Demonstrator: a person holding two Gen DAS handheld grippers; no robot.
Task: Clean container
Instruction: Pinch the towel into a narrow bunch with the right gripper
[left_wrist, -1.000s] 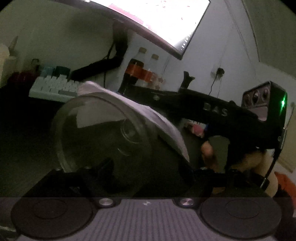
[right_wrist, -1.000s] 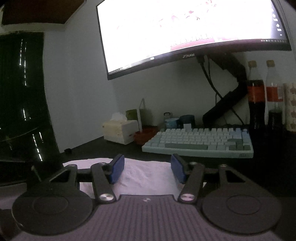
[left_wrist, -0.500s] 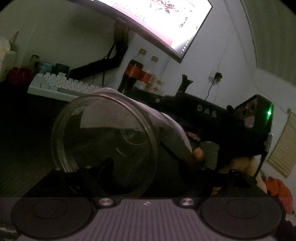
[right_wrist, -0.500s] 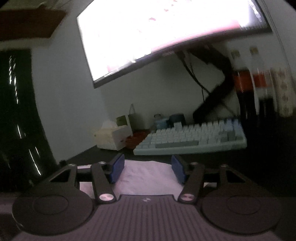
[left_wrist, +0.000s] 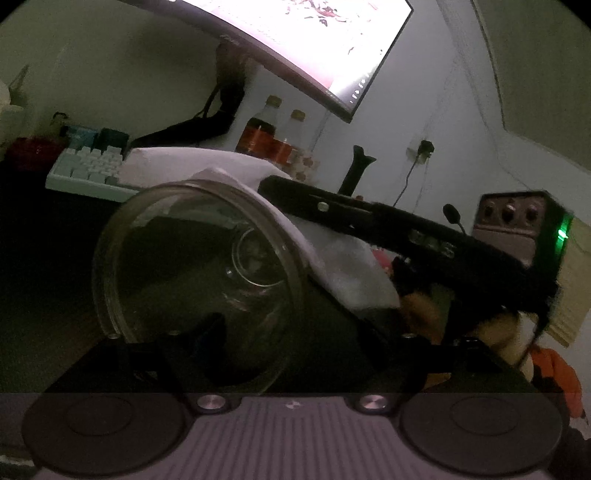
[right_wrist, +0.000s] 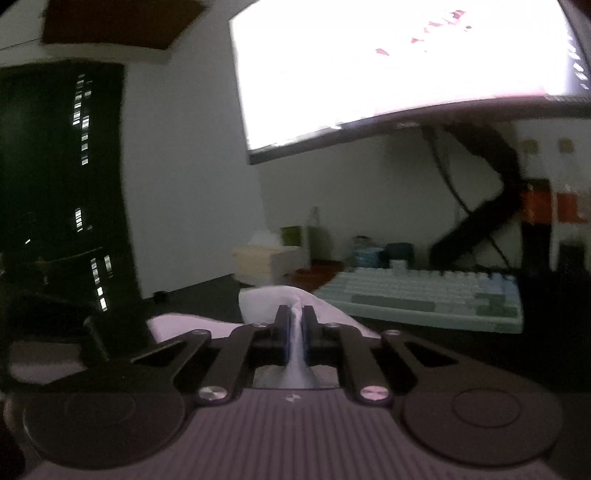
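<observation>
Left wrist: clear round glass container (left_wrist: 199, 284), white cloth (left_wrist: 332, 266) draped alongside.

Clear glass container (left_wrist: 199, 280), round, tipped on its side between the left tool's (left_wrist: 295, 332) fingers, open mouth facing back toward the tool. White cloth (left_wrist: 343, 266) draped over its far right side, one fold pinched tight in the right tool (right_wrist: 294, 332).

Dark desk (right_wrist: 424, 343); keyboard (right_wrist: 424, 297), tissue box (right_wrist: 267, 260), bottles (left_wrist: 258, 134) on it.
</observation>
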